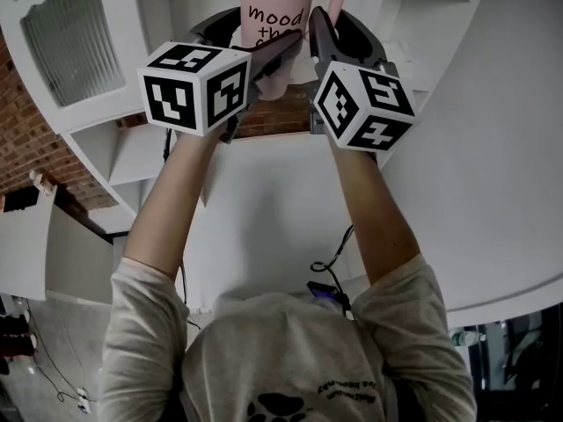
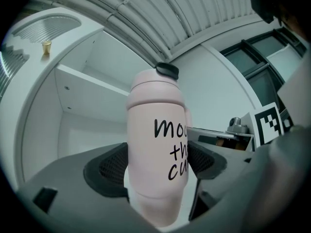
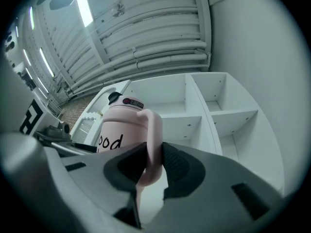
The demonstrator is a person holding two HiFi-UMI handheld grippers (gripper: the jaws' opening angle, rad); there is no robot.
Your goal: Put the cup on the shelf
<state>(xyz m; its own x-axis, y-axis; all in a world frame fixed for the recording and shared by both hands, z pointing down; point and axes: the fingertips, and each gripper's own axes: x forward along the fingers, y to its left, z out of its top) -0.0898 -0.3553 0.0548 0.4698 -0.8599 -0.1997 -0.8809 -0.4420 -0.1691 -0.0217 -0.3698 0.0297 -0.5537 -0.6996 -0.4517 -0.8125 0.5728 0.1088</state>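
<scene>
**Cup lifted toward the shelf, not yet set down**

The pink cup is in the air between both tools. The left gripper presses its pads on the cup's body, and the right gripper is closed narrowly on the handle. The white shelf stands ahead of the right gripper. I judge this to be the carrying step. The next move should bring the cup forward into a compartment and lower its base flat before any release.

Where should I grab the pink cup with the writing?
Grip the pink cup around its straight body, from the side: it stands upright with even walls. Its handle sticks out, so the right hand-held gripper can pinch that.
</scene>
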